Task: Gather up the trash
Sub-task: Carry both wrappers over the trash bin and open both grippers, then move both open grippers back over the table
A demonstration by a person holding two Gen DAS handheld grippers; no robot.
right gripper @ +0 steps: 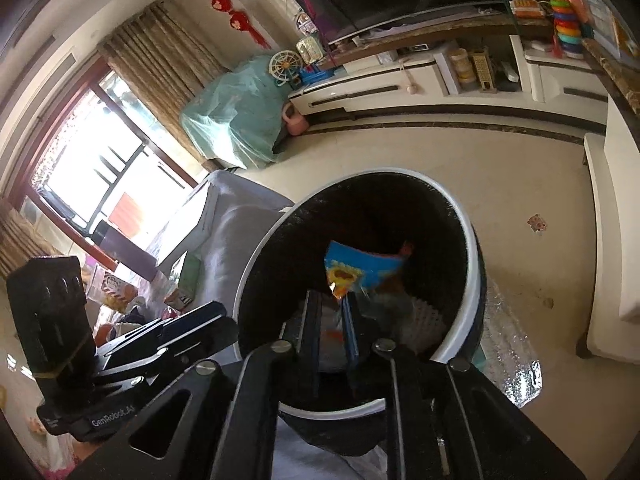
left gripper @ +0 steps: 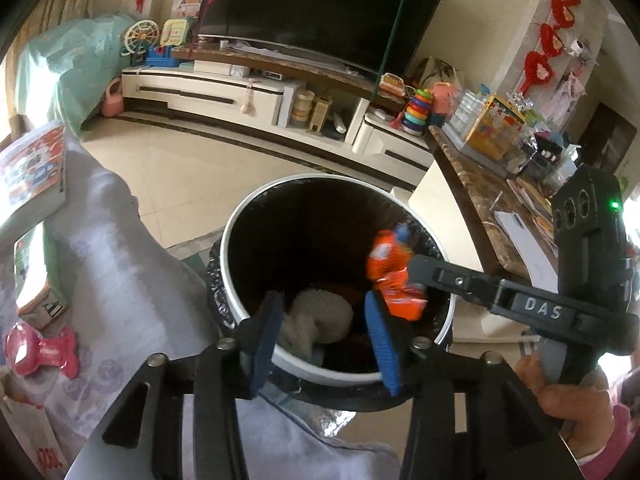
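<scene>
Cream tiled floor (right gripper: 400,152), white bin (left gripper: 248,216); left gripper (left gripper: 324,336) fingers released, right gripper (right gripper: 332,320) fingers grasping wrapper (right gripper: 360,270).

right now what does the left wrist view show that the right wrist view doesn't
Left wrist only: a crumpled white tissue lying in the bin, an orange wrapper at the right claw, and a pink bone-shaped packet on the cloth.

Right wrist only: a bright window, curtains, and a blue wrapper at the claw tips.

Both: the white-rimmed bin, the television and the cabinet.
</scene>
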